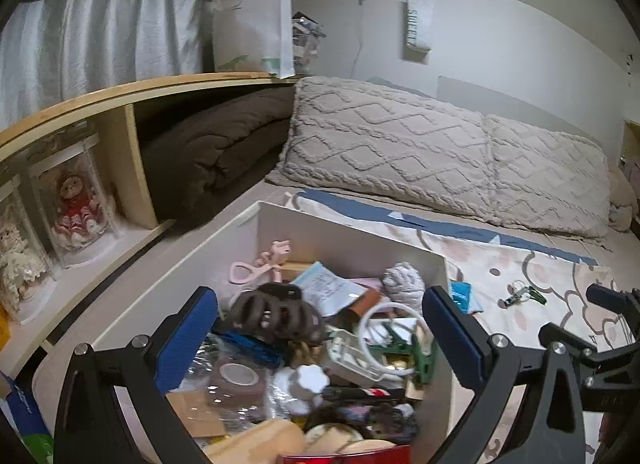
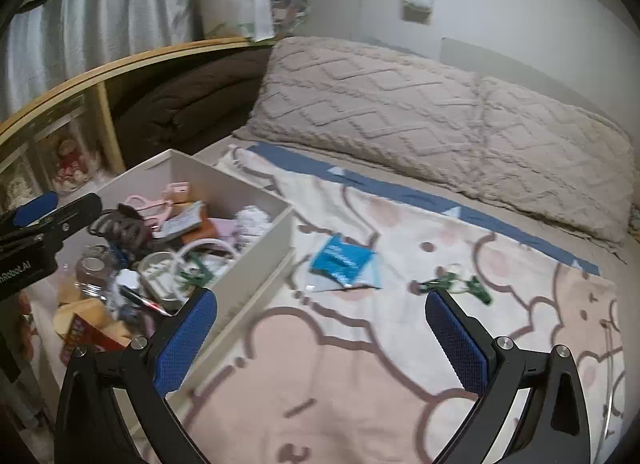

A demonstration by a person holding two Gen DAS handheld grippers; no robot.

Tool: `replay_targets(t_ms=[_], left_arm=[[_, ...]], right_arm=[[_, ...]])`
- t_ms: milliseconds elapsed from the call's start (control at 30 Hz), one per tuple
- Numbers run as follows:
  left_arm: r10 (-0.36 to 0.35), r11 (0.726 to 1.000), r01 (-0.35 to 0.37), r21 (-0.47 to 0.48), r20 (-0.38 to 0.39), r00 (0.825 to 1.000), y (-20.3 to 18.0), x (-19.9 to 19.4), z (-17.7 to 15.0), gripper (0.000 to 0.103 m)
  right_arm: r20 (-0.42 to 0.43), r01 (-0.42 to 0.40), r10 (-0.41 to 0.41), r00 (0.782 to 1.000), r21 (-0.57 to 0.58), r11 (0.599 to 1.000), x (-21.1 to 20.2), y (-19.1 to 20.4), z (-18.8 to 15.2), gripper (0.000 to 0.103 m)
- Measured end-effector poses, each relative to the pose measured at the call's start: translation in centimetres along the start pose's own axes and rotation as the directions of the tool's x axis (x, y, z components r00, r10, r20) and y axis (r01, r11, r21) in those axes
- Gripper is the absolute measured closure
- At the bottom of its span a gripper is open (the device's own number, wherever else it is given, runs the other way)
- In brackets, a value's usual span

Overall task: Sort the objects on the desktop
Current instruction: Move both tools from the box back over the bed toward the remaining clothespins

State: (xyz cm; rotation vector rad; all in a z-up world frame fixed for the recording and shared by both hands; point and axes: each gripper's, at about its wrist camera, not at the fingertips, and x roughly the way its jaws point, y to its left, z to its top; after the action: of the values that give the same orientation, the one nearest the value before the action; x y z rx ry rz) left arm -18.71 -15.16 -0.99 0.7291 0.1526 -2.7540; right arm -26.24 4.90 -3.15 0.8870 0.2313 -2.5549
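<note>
Left tool gapes wide above the white box, gripping nothing. Right tool likewise spread and empty, over the bedspread beside the box.

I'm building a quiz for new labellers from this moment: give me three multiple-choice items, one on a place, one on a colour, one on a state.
1. Where does the blue packet lie?
A. inside the white box
B. on the printed blanket beside the box
C. on the shelf

2. What colour is the big hair claw in the white box?
A. dark brown
B. yellow
C. white

3. How does the right gripper stand?
A. shut on the packet
B. shut on nothing
C. open, nothing between its fingers

Key: 1 B, it rests on the printed blanket outside the box wall. 2 A, the claw reads dark brown. 3 C, its blue pads stand far apart over bare blanket.
</note>
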Motion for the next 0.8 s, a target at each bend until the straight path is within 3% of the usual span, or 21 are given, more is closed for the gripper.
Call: replay_targets(t_ms=[267,467,800], left_arm=[[-0.066,0.997,0.066,0.044,0.000,0.998,-3.4,-0.5,-0.5,0.000],[-0.126,0.990,0.125,0.063,0.011,0.992,-6.1,-1.0,-0.8,0.000],[-0.191,0.975,0.187,0.121,0.025,0.981,-11.5,-1.5,-0.4,0.000]], right_arm=[[0.025,0.049,-0.050,0.998,0.053,0.997,-1.3,-4.2,-1.7,0.000],[0.060,0.126,-0.131,0.990,0.087,0.988,-2.4,-6.7,-2.8,0.000],[0.043,0.137,-0.146,0.988,0.171,0.976,-2.8,-11.4,-4.4,0.000]])
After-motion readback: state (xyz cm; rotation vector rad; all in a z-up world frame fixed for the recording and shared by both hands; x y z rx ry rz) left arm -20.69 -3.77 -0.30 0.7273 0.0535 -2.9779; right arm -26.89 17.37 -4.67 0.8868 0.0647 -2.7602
